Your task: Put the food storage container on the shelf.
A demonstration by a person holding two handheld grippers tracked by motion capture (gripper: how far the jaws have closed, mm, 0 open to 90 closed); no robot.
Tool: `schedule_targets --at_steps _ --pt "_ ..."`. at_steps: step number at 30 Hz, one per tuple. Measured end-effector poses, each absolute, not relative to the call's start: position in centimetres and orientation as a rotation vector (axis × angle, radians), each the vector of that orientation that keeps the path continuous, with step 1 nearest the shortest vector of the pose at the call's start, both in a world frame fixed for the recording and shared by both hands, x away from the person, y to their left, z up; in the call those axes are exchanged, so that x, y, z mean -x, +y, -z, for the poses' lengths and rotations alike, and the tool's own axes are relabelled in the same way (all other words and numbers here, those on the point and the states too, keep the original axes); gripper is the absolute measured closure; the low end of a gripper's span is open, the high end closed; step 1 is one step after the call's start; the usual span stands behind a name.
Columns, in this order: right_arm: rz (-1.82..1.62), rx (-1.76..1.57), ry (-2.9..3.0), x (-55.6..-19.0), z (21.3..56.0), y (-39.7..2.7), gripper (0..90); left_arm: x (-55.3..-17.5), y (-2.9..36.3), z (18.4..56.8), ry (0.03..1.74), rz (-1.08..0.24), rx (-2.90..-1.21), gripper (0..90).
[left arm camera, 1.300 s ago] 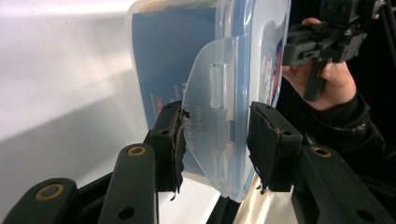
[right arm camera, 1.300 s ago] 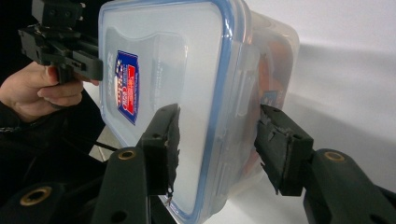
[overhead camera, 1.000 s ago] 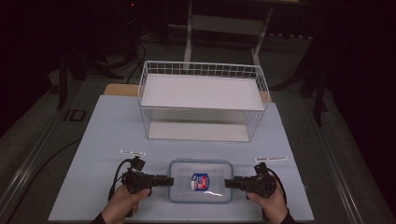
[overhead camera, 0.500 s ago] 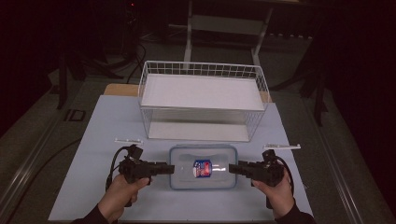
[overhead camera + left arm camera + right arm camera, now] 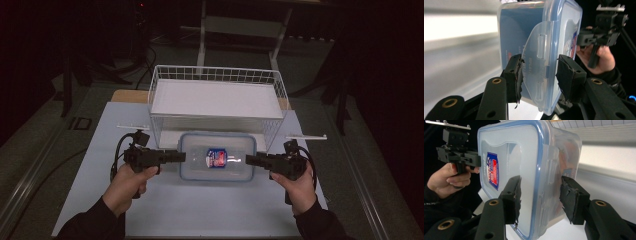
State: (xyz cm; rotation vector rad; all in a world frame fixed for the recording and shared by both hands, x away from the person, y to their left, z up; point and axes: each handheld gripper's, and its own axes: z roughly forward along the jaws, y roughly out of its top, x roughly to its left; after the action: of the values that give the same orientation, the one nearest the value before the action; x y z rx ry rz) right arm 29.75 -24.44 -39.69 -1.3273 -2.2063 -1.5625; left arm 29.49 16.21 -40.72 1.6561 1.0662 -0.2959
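Just before wire basket [image 5: 216, 100], clear lidded container [image 5: 216, 156] hangs off table [image 5: 90, 165], left gripper [image 5: 181, 156] and right gripper [image 5: 249, 160] each pinching one end. Best keep both hands level, rise together, clear basket rim.

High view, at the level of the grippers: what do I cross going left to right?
Left hand → left gripper → box → right gripper → right hand.

Dim, dark surroundings — bright lit table, blurred gripper-view backgrounds
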Motion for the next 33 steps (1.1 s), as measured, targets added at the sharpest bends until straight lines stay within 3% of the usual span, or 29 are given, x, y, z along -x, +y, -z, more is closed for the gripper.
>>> schedule_targets --at_steps 13,33 --pt "1.654 1.342 -2.198 -33.1 35.2 -24.3 52.0 -33.3 16.1 35.8 1.042 0.231 -1.642 56.2" --pt "1.697 1.394 -2.168 -38.7 31.3 -24.5 51.8 -38.8 15.7 32.6 1.064 0.200 -1.602 55.7"
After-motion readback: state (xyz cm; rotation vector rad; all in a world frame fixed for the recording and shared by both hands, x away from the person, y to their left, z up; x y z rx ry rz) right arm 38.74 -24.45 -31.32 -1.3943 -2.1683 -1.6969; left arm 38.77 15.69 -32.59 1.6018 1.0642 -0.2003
